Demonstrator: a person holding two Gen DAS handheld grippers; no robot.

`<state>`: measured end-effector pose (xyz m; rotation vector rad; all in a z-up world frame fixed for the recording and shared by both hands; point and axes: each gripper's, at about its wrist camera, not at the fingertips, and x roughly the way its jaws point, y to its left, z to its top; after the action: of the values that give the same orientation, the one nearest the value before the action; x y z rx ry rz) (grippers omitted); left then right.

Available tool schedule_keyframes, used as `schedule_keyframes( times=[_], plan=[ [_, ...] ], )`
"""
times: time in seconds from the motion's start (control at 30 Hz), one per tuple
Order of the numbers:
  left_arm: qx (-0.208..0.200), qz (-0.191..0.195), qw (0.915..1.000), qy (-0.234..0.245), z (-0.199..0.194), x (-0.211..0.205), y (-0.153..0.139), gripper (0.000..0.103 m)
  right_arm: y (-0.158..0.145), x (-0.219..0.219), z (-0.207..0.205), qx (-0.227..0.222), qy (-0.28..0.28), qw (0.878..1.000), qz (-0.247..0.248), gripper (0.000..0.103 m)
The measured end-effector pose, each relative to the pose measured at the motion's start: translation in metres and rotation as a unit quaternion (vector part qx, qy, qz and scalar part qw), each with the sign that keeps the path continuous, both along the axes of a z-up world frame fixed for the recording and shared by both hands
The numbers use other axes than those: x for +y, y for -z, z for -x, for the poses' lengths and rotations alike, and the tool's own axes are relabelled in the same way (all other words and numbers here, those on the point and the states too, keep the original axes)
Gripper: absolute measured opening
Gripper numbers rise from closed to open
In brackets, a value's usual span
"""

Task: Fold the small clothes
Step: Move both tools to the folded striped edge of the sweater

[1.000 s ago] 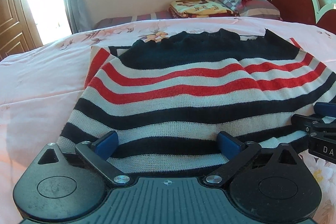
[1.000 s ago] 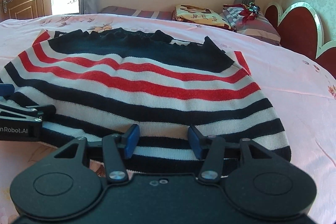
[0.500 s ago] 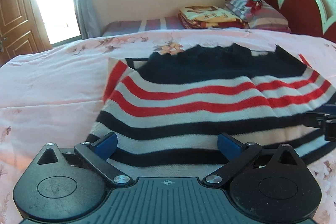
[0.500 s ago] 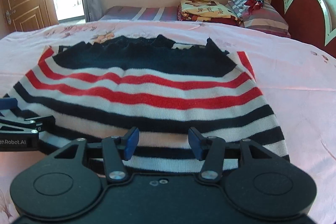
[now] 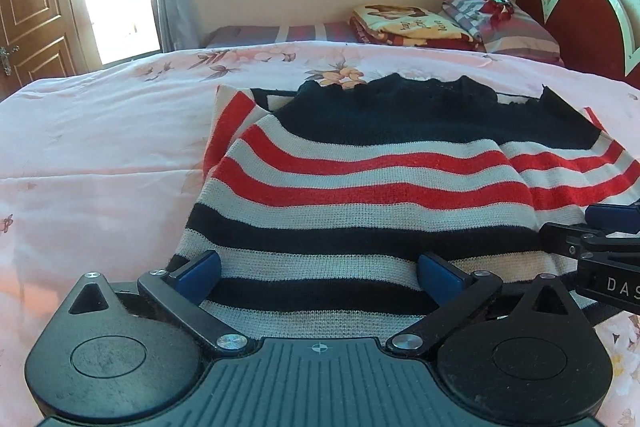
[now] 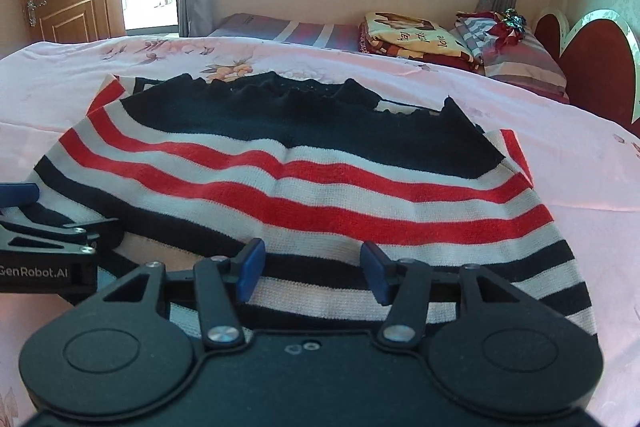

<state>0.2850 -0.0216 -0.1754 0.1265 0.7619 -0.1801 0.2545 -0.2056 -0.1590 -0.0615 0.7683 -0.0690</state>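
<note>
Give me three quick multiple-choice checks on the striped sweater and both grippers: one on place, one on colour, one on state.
1. Where does the striped sweater lie?
A. on the pink floral bedspread
B. on the folded blanket by the window
C. on the wooden door

2. Which stripe colours does it show?
A. green and yellow
B. red, white and black
C. blue and orange

3. How do the fingers of the left gripper and right gripper stand?
A. both spread apart
B. both shut
C. one shut, one spread

Answers: 1 A, bedspread surrounds it; 2 B, those bands run across the knit; 3 A, knit shows in each gap.
</note>
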Motion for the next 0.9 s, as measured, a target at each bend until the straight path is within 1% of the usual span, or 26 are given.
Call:
schedule_keyframes(
  times=[0.1, 0.3, 0.37, 0.5, 0.57, 0.63, 0.73, 0.83, 0.9],
  plan=[
    [0.004, -0.003, 1.0000, -0.004, 0.003, -0.002, -0.003, 0.103, 0.000, -0.001, 0.001, 0.002, -0.007, 1.000, 0.001, 0.053],
    [0.028, 0.006, 0.9995, -0.014, 0.013, 0.000, -0.013, 0.103, 0.001, -0.001, 0.008, -0.009, 0.002, 1.000, -0.009, 0.054],
    [0.032, 0.019, 0.9991, -0.021, 0.017, 0.004, -0.017, 0.103, 0.001, 0.000, 0.012, -0.011, -0.001, 1.000, -0.004, 0.054],
    [0.050, 0.059, 0.9959, -0.046, 0.025, 0.014, -0.021, 0.103, 0.001, 0.002, 0.019, -0.008, -0.008, 1.000, 0.006, 0.058],
    [0.058, 0.066, 0.9949, -0.049, 0.026, 0.015, -0.021, 0.103, 0.001, 0.003, 0.021, -0.006, -0.008, 1.000, 0.008, 0.060],
    [0.067, 0.065, 0.9945, -0.049, 0.027, 0.015, -0.020, 0.103, -0.001, 0.004, 0.022, -0.004, -0.006, 1.000, 0.008, 0.060],
    [0.076, 0.069, 0.9934, -0.053, 0.030, 0.017, -0.021, 0.103, -0.010, 0.000, 0.024, -0.018, 0.004, 1.000, -0.008, 0.057],
    [0.100, 0.100, 0.9878, -0.065, 0.034, 0.026, -0.015, 0.103, -0.020, -0.006, 0.024, -0.035, 0.016, 0.999, -0.020, 0.057],
    [0.122, 0.131, 0.9812, -0.073, 0.035, 0.034, -0.006, 0.103, -0.022, -0.008, 0.023, -0.033, 0.016, 0.999, -0.027, 0.058]
  ],
)
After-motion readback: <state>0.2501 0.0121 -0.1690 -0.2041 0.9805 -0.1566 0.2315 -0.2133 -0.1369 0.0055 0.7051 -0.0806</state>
